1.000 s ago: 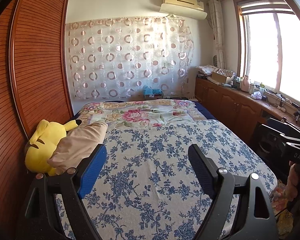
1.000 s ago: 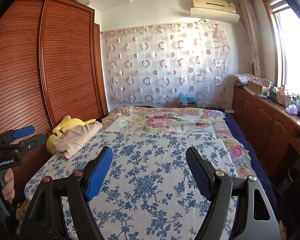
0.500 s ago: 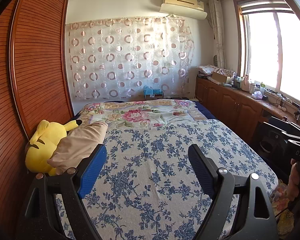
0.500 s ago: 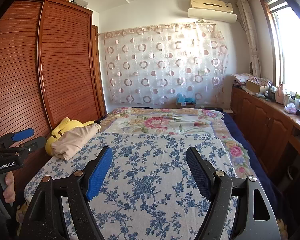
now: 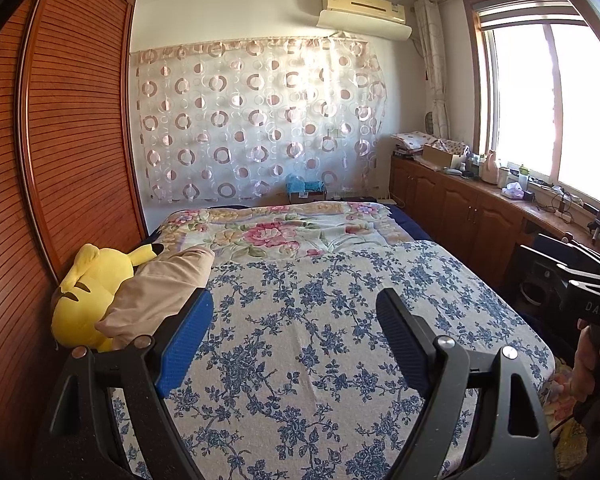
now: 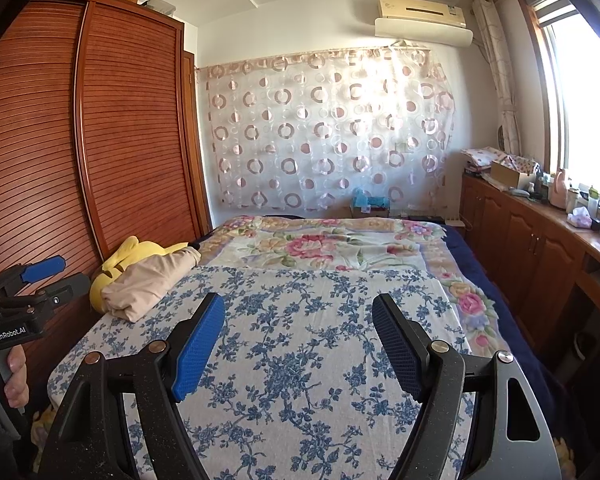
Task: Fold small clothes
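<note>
Overhead, both tongs hung wide and empty above the bed (image 5: pixel 300 312): left gripper (image 5: pixel 296 336); right gripper (image 6: pixel 298 340); beige garment (image 6: pixel 148 284) lay at the bed's left edge, against a yellow plush toy (image 5: pixel 88 292).

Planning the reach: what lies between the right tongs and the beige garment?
Only bare floral sheet between right tongs and garment, right wrist view.

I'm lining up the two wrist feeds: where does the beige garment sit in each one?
Left wrist view: the beige garment lies at the left edge of the bed, draped against the yellow plush toy, just above the left gripper's left finger.
Right wrist view: the same garment is at left, mid-height, up and left of the right gripper.
Shared landmark: the yellow plush toy beneath it.
</note>
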Available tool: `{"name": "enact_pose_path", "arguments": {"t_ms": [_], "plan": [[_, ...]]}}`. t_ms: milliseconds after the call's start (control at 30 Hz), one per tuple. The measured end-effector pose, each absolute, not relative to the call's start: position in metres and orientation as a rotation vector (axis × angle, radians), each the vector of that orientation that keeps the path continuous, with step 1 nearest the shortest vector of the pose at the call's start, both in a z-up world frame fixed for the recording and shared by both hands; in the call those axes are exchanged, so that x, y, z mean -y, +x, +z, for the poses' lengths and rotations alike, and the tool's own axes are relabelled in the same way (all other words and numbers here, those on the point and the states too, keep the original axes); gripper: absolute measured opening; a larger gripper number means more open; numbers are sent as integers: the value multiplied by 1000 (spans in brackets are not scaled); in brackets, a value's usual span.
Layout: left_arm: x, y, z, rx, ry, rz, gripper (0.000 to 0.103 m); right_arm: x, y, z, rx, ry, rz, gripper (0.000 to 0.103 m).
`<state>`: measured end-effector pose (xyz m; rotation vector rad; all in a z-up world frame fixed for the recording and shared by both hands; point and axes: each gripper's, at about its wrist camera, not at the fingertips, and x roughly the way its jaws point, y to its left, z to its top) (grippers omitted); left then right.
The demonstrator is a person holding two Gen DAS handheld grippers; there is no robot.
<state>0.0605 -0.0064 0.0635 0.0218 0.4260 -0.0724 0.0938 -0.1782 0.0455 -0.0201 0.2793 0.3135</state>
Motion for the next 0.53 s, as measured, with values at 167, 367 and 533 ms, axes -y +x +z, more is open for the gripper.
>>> {"name": "enact_pose_path", "arguments": {"t_ms": [167, 367, 533], "plan": [[6, 60, 64, -424, 21, -73, 84, 179, 94, 46, -279, -20, 313, 78], [7, 60, 64, -424, 21, -73, 84, 182, 93, 46, -279, -20, 310, 78], [8, 60, 65, -423, 23, -74, 84, 186, 93, 46, -278, -17, 310, 78]]}}
